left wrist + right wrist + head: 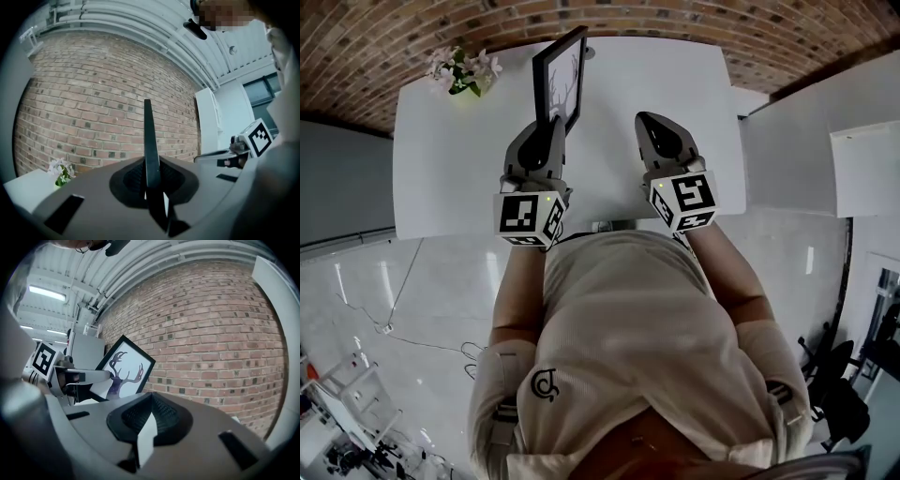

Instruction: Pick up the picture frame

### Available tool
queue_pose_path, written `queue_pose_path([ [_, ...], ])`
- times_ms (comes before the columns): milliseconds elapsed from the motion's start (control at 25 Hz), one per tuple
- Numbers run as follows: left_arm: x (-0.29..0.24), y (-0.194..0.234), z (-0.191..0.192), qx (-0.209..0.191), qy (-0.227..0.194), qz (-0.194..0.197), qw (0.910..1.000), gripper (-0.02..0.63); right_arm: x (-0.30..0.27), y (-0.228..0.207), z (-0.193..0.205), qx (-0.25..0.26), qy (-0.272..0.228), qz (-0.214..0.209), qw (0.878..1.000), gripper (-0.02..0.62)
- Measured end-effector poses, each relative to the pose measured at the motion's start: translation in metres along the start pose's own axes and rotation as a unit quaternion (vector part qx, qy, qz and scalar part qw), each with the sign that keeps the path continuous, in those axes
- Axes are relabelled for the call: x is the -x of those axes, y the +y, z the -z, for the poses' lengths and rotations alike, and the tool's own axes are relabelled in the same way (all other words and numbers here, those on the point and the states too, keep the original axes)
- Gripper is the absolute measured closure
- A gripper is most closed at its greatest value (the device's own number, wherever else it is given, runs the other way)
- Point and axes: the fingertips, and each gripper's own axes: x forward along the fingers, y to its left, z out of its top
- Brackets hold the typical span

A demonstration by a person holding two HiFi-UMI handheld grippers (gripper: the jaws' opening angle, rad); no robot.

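Left claw (553,127): clamped narrow on the near lower corner of the picture frame (562,75), black rim pinched between the pads; seen edge-on as a thin dark blade in the left gripper view.
Picture frame: held up over the far middle of the white surface (675,84), tilted; black border, white sheet with a dark antlered stag, print turned toward the right claw (649,122).
Right claw: closed tight, pads together with nothing between them; about level with the left claw, near the frame, not touching it.
Marker cubes: one (530,217) behind the left claw, one (684,202) behind the right, both over the near edge of the surface.
Nearest neighbours: right claw on one side of the frame; flowers (464,70) on the other, farther off.
Flowers: pale blooms with green leaves at the far left corner of the surface, well apart from the frame.
Brick wall (93,93): directly behind the surface, backdrop to the frame in both gripper views.
White cabinet (797,150): beside the surface on the right.
Person: cream top (628,328), both forearms stretched forward toward the surface.
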Motion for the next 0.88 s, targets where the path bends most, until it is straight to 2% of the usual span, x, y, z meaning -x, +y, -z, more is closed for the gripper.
queue_pose_path([
  [200,0.003,0.013,-0.016,-0.029,-0.017,-0.011,0.9994,0.563,-0.001,0.001,-0.012,0.003,-0.029,0.010,1.000,0.588],
  [400,0.007,0.017,-0.023,-0.048,-0.027,-0.021,0.9983,0.563,0.002,0.003,-0.012,0.011,-0.033,0.008,0.999,0.589],
  [680,0.010,0.020,-0.026,-0.040,-0.032,-0.030,0.9982,0.563,0.002,0.004,-0.011,0.031,-0.024,0.006,0.999,0.589],
  [880,0.011,0.019,-0.026,-0.039,-0.032,-0.029,0.9983,0.563,0.000,0.007,-0.013,0.027,-0.025,0.001,0.999,0.591],
])
